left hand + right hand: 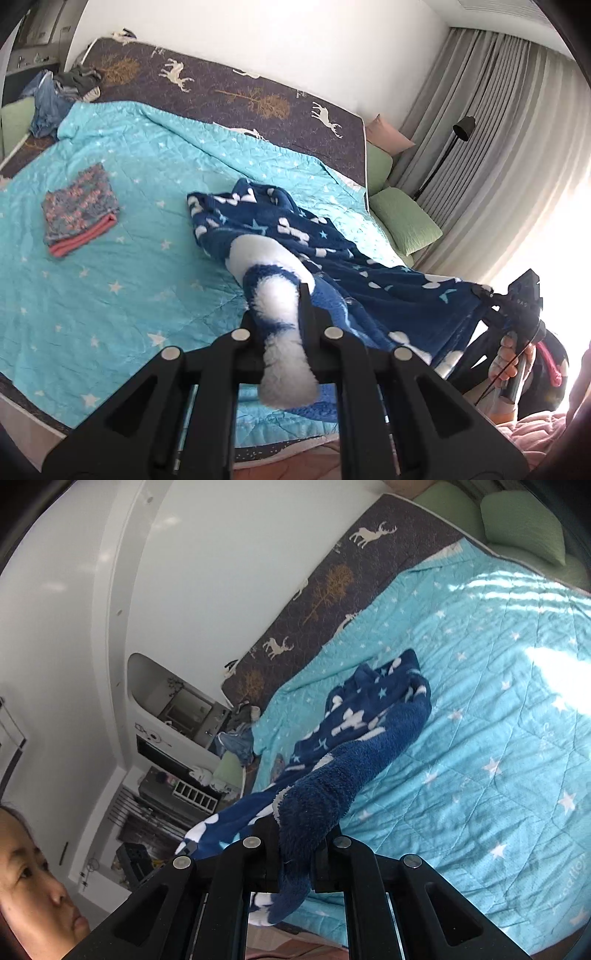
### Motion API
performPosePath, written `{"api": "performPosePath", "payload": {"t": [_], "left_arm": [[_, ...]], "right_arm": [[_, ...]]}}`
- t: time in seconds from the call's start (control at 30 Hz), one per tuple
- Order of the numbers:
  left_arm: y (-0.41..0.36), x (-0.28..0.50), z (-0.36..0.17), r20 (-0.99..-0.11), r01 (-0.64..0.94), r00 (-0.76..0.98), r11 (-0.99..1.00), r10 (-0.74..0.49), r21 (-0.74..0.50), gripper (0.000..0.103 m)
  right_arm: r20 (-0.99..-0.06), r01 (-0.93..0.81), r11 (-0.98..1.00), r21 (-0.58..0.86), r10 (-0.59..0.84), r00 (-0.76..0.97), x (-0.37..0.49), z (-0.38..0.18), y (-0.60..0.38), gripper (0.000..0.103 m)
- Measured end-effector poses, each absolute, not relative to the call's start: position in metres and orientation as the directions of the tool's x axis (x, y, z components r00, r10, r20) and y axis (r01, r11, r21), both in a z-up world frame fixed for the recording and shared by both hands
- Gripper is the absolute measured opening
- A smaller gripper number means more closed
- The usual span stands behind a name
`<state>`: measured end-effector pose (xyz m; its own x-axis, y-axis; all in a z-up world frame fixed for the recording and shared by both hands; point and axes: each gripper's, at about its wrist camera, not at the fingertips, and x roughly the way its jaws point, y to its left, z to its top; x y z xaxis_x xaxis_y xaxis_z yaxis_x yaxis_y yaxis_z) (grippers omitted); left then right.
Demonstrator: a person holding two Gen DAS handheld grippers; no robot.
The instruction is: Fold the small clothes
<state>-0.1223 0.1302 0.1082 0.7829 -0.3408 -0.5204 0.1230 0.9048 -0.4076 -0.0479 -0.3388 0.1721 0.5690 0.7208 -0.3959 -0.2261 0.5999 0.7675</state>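
A dark blue fleece garment (332,266) with white shapes and pale stars is stretched between both grippers above the bed. My left gripper (280,317) is shut on its white and blue fluffy edge. In the left wrist view my right gripper (491,295) holds the garment's other end at the right, with a hand on its handle. In the right wrist view my right gripper (299,834) is shut on the plain blue fleece edge of the garment (369,716), whose far end trails onto the turquoise quilt (480,738). A folded pink and grey patterned cloth (77,210) lies on the quilt at the left.
The turquoise starred quilt (92,295) covers a bed over a dark deer-print sheet (221,88). Loose clothes (55,96) are heaped at the far left corner. Green pillows (406,218), a black floor lamp (458,140) and grey curtains stand at the right. A person's face shows at the lower left of the right wrist view.
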Motion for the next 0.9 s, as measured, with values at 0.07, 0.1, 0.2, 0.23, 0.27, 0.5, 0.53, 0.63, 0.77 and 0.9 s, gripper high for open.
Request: {"api": "performPosePath", "payload": {"t": [0.07, 0.1, 0.2, 0.23, 0.27, 0.5, 0.53, 0.63, 0.77, 0.9], "left_arm": [[0.127, -0.116, 0.110, -0.518, 0.137, 0.787, 0.914, -0.335, -0.383, 0.011], [0.127, -0.109, 0.110, -0.520, 0.138, 0.787, 0.916, -0.332, -0.376, 0.011], [0.130, -0.075, 0.110, -0.527, 0.141, 0.780, 0.915, -0.337, -0.377, 0.011], [0.131, -0.063, 0.112, -0.525, 0.145, 0.778, 0.912, -0.345, -0.384, 0.011], [0.133, -0.049, 0.112, -0.524, 0.148, 0.776, 0.909, -0.351, -0.389, 0.011], [0.162, 0.074, 0.103, -0.569, 0.046, 0.754, 0.890, -0.328, -0.453, 0.011], [0.165, 0.086, 0.098, -0.581, 0.033, 0.747, 0.892, -0.323, -0.452, 0.012], [0.182, 0.150, 0.073, -0.627, -0.049, 0.727, 0.889, -0.281, -0.455, 0.012], [0.191, 0.234, 0.023, -0.711, -0.137, 0.644, 0.872, -0.282, -0.470, 0.012], [0.190, 0.293, -0.043, -0.817, -0.250, 0.510, 0.863, -0.269, -0.440, 0.013]], "right_arm": [[-0.408, -0.243, 0.631, 0.737, 0.701, 0.584, -0.048, 0.180, -0.339, 0.007], [-0.416, -0.247, 0.646, 0.723, 0.691, 0.591, -0.043, 0.182, -0.338, 0.008], [-0.421, -0.245, 0.645, 0.724, 0.694, 0.583, -0.011, 0.183, -0.338, 0.008], [-0.424, -0.245, 0.646, 0.723, 0.695, 0.581, -0.002, 0.185, -0.337, 0.008], [-0.428, -0.245, 0.649, 0.720, 0.694, 0.579, 0.014, 0.185, -0.336, 0.008], [-0.444, -0.185, 0.638, 0.747, 0.687, 0.576, 0.133, 0.181, -0.331, 0.008], [-0.454, -0.166, 0.643, 0.747, 0.677, 0.578, 0.150, 0.179, -0.331, 0.008], [-0.485, -0.120, 0.660, 0.742, 0.651, 0.585, 0.212, 0.166, -0.326, 0.008], [-0.528, -0.031, 0.673, 0.739, 0.607, 0.594, 0.292, 0.125, -0.311, 0.008], [-0.684, 0.108, 0.754, 0.648, 0.515, 0.516, 0.361, 0.059, -0.289, 0.015]]}}
